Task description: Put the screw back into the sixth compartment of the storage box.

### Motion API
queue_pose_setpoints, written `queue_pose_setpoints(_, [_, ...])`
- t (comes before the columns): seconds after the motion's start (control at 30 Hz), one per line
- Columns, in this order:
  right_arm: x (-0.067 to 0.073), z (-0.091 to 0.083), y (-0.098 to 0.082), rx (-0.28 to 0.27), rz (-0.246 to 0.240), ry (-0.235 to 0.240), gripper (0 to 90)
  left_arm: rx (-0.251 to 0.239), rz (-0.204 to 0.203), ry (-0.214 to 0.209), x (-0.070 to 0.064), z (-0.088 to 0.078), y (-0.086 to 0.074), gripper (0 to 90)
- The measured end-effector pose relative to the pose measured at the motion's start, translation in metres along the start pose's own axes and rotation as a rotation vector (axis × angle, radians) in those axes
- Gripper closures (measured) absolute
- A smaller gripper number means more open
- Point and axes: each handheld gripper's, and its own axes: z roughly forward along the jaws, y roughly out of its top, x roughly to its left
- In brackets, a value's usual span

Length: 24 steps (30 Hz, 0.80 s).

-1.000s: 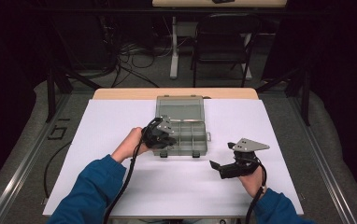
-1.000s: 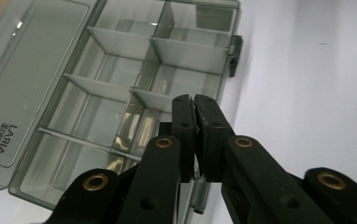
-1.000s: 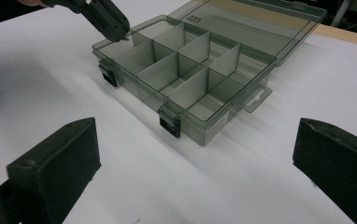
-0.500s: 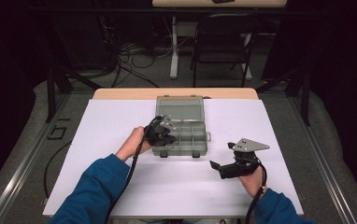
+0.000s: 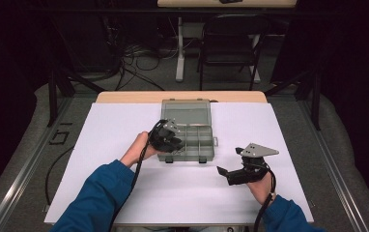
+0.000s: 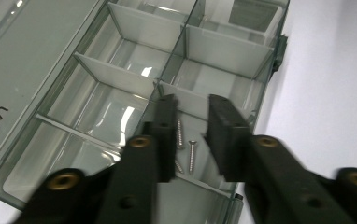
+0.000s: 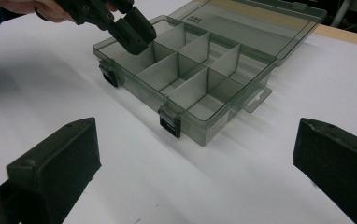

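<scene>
Left gripper (image 6: 188, 105), jaws just opening with nothing between them, above screws (image 6: 186, 149) in a near-left compartment of the organizer box (image 5: 206, 153) mid-tabletop; right gripper (image 5: 223, 172) spread wide near the front-right corner.

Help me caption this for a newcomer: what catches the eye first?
The clear grey compartment box, lid open, sits mid-table on the white sheet. The left claw hangs over its near corner compartment, jaws just opened, with small screws lying loose below. The right claw waits wide open over bare sheet to the right.
</scene>
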Motion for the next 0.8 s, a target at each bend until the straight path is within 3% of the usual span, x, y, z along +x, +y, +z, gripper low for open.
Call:
queue_pose_setpoints(0.17, [0.0,0.0,0.0,0.0,0.002,0.002,0.0,0.002,-0.028,0.023,0.0,-0.005,-0.001,36.4])
queue_pose_setpoints(0.33, [0.001,0.0,0.001,-0.004,0.0,0.003,0.0,-0.03,-0.054,0.023,-0.001,-0.014,-0.003,17.5])
queue_pose_setpoints(0.6, [0.001,-0.001,0.004,0.018,-0.01,0.003,0.0,-0.061,-0.059,0.043,-0.005,-0.027,-0.008,6.6])
queue_pose_setpoints(0.8, [0.001,0.003,0.004,-0.004,-0.007,-0.003,0.0,-0.058,-0.066,0.062,-0.006,-0.029,-0.012,1.3])
